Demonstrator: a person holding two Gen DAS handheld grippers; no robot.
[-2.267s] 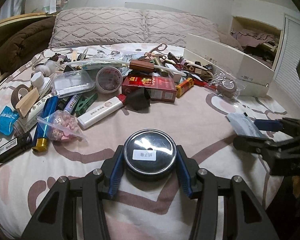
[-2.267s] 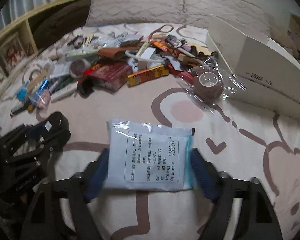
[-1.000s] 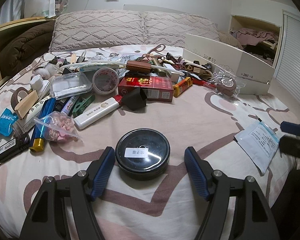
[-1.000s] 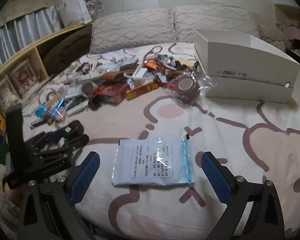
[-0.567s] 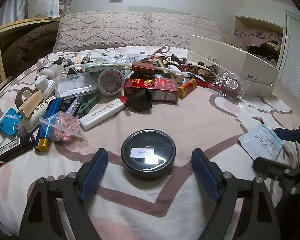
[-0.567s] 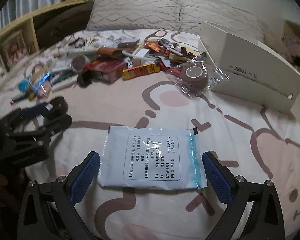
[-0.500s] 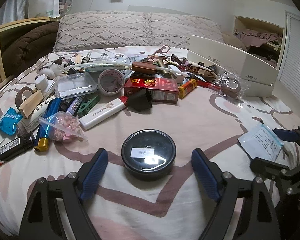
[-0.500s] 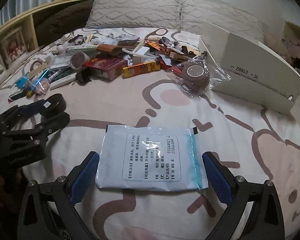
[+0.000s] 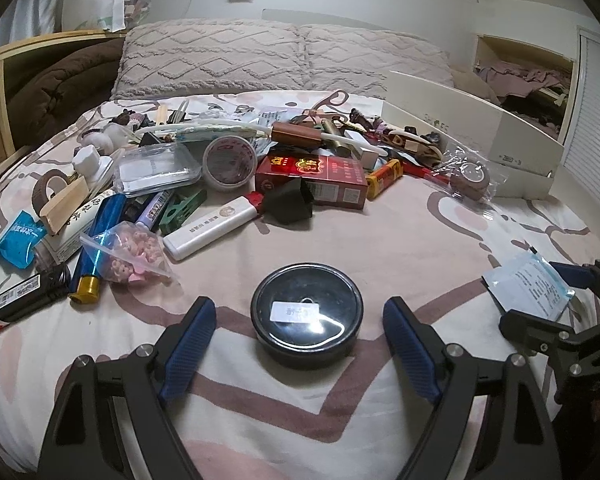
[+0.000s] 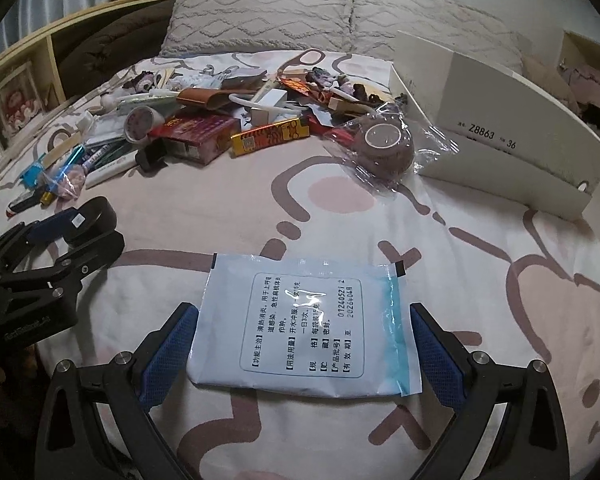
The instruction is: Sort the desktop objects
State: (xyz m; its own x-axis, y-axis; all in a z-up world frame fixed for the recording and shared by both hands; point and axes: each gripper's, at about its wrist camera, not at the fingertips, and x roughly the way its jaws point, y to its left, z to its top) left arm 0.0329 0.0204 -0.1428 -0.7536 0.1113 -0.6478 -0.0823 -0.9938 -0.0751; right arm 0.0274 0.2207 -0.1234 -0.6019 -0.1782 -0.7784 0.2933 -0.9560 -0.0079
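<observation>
Round black tin with a clear lid lies on the patterned bedsheet between the spread left gripper. Only the right view shows the printed white sachet whole, between the spread right gripper, untouched.

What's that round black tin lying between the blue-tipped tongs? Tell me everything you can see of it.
The round black tin is a low, flat container with a glossy lid that reflects the room light. A small white label with print too small to read sits at the lid's centre. It lies flat on the patterned bedspread, lid up and closed, apart from the pile of clutter behind it. It sits between the open left tongs, whose blue pads stand clear of its sides. Nothing else touches it.
</observation>
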